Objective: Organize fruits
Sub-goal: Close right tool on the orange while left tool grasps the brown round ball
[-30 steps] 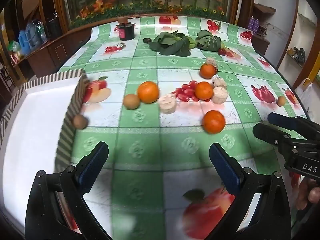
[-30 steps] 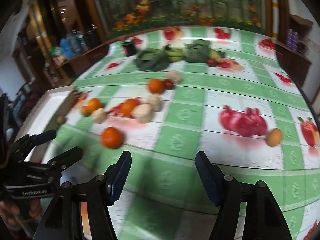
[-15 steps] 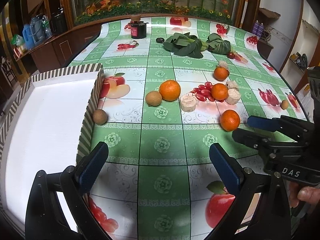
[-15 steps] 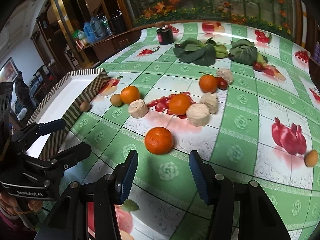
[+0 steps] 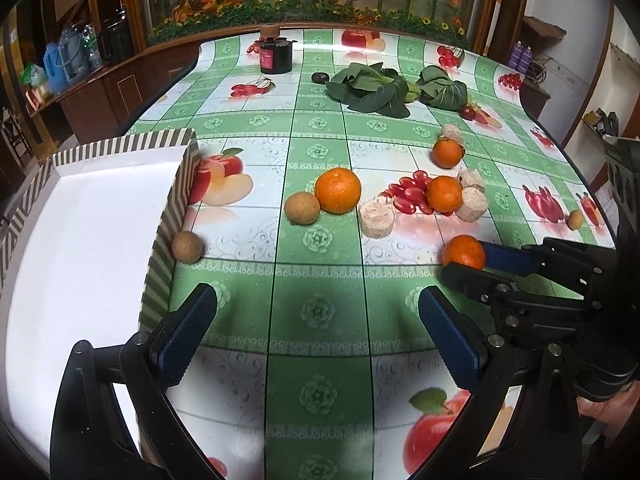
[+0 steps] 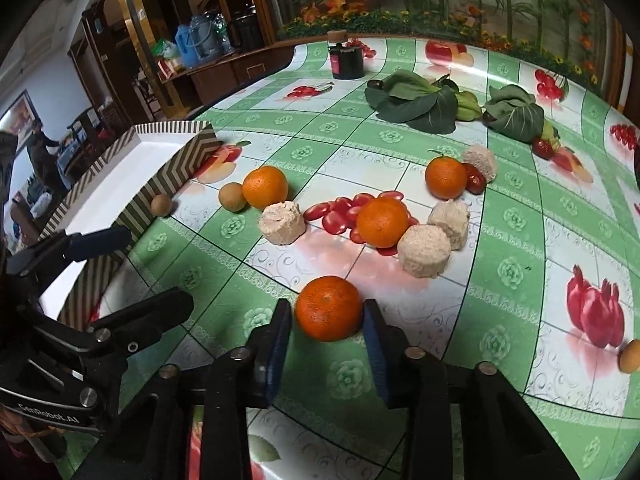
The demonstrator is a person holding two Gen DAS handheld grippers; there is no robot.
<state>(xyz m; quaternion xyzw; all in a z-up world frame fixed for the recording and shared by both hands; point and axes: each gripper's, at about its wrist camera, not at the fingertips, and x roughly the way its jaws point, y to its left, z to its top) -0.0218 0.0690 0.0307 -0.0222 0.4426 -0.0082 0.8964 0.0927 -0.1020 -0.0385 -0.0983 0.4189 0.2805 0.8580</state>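
From my left wrist camera, the left gripper [image 5: 316,332] hangs open over bare green-checked tablecloth [image 5: 320,280], nothing between its blue pads. At nine o'clock sits the striped white tray [image 5: 168,216], with a small brown fruit [image 5: 187,246] touching its outer wall. Towards twelve lie a brown fruit [image 5: 302,209] touching a large orange [image 5: 338,190], then a pale round cake [image 5: 376,216], and further right a second orange [image 5: 444,194] beside more cakes. Leafy greens [image 5: 372,90] and a dark jar [image 5: 276,54] sit far off at twelve. At three o'clock the right gripper [image 5: 466,260] reaches in, its fingers either side of the nearest orange [image 5: 464,252].

From my right wrist camera, that nearest orange [image 6: 329,308] sits dead centre on the cloth, round, bright, dimpled, with a small stem scar on top. The right gripper [image 6: 326,320] has just been closing around it; the right pad looks to meet the peel, while a thin gap shows at the left pad, so I cannot tell whether it is gripped. Ahead at twelve are a cake [image 6: 424,250] and another orange [image 6: 382,222], clear of the fingers. The left gripper [image 6: 132,272] stands at nine o'clock, by the tray [image 6: 168,172].
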